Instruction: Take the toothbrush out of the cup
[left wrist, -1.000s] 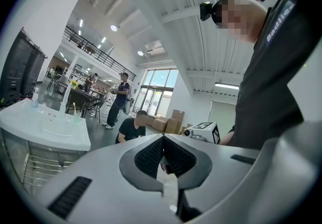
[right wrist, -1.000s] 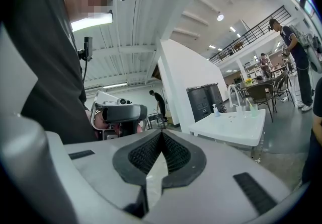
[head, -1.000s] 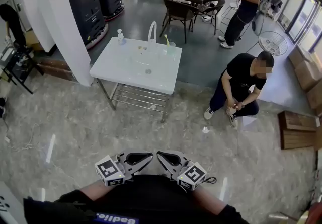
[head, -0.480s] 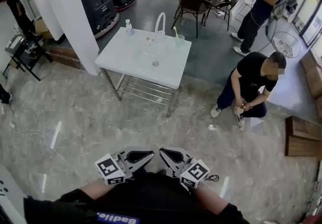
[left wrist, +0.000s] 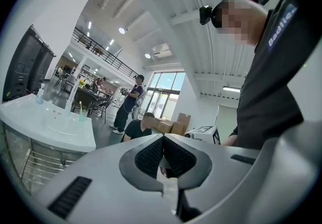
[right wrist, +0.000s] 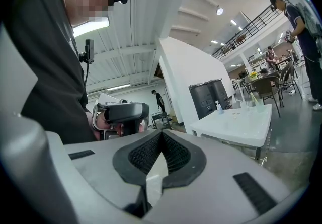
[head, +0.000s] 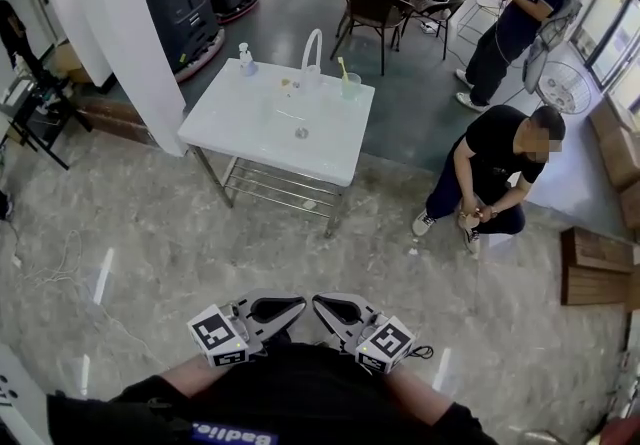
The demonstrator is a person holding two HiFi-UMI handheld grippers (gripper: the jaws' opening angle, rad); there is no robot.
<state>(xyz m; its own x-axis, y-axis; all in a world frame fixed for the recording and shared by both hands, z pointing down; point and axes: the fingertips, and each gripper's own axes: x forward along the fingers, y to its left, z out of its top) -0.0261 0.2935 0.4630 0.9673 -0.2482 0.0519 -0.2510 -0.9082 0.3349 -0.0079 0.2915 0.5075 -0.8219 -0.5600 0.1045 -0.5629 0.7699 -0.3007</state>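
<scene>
At the far edge of the white table [head: 262,133], beside the curved tap [head: 311,51], the toothbrush [head: 341,67] is seen standing in the clear cup [head: 350,87], well apart from both tools. The left gripper [head: 286,310] and the right gripper [head: 331,309] are held low and close against the body, tips turned toward each other, probably because the table is not yet reached and nothing needs carrying. Both pairs of jaws are pressed together, with nothing pinched and nothing touched.
</scene>
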